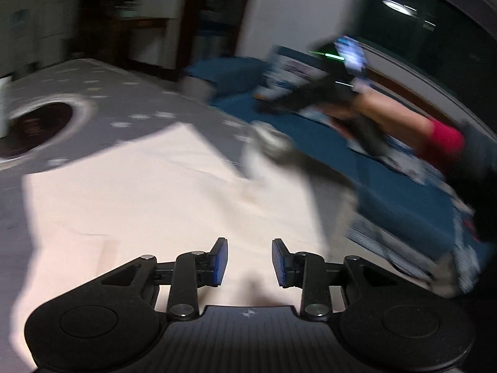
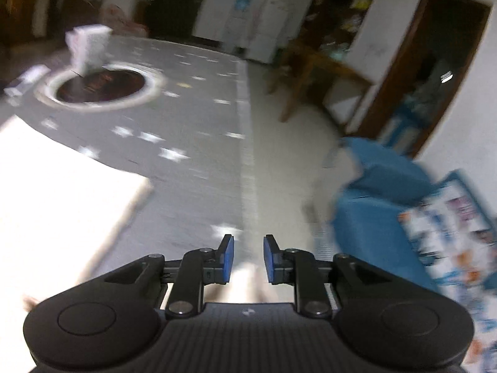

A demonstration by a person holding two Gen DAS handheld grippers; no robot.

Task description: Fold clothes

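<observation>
Cream cloth lies flat on the star-patterned grey mat; we note a blue sofa beside it. Left tongs and right tongs spread, empty, above it.

The right gripper, jaws apart and empty, hangs above a grey starred mat, pale cloth left, blue sofa right.

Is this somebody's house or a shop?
Most likely a home, a living room or bedroom. A grey star-patterned mat covers the floor, a wooden table stands by an open doorway, and a blue quilt lies beside a pale cloth spread for folding.
</observation>
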